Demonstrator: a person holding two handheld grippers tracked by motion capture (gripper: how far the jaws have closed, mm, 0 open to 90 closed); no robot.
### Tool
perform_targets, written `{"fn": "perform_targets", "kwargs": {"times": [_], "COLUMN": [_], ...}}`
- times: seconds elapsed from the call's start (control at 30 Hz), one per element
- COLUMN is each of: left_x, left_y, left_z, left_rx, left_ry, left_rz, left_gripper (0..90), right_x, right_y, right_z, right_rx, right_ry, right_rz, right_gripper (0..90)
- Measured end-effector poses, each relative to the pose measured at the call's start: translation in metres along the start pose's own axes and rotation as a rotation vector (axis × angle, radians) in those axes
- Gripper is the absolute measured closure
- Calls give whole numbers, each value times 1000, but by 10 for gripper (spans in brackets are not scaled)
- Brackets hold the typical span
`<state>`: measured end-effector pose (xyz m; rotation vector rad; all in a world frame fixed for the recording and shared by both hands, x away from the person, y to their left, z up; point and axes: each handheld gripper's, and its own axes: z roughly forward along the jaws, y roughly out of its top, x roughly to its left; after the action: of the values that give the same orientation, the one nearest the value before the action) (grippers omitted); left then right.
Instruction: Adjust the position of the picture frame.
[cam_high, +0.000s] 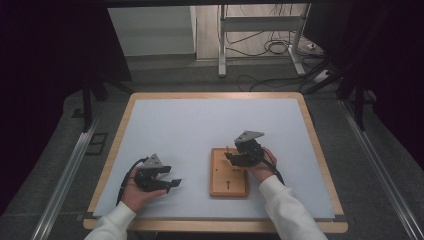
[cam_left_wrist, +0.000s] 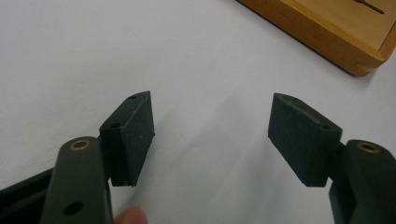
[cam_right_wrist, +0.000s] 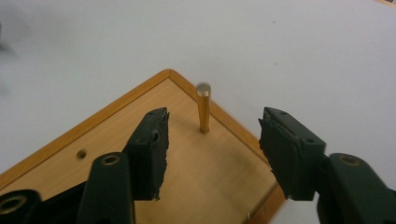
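A wooden board lies on the white mat, right of centre. A brass peg stands upright in a hole near the board's far corner. My right gripper hovers over the board's far end, open, jaws spread just short of the peg. A small empty hole shows in the board to the left. A dark pin lies on the board's near part. My left gripper rests low over the mat, left of the board, open with nothing between its jaws. The board's corner shows at upper right there.
The white mat covers a wood-edged table. Metal rails run along both sides on the floor. A frame leg and cables stand behind the table's far edge.
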<state>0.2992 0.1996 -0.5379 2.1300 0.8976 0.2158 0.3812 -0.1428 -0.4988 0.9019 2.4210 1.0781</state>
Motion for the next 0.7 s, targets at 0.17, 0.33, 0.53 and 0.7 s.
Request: {"fn": "perform_targets", "kwargs": {"times": [0.17,0.33,0.53,0.7], "left_x": [-1,-1,-1,-2], "left_y": [0,1,1,0], "left_z": [0,2,1,2], "left_rx": [2,3,1,-2], "left_ry": [3,5,12,13], "left_rz": [2,-1,-4,-1], "left_gripper": [308,308,308,308], "right_x": [0,2,1,6], "right_y": [-19,-43,-67,-87], "right_z": [-27,-53,-79,-93], "right_rx": [-35,-62,-89,-79], "right_ry": [-1,-3,12,-14], "right_rz": [37,58,115,123], "right_gripper": [339,313,294,275]}}
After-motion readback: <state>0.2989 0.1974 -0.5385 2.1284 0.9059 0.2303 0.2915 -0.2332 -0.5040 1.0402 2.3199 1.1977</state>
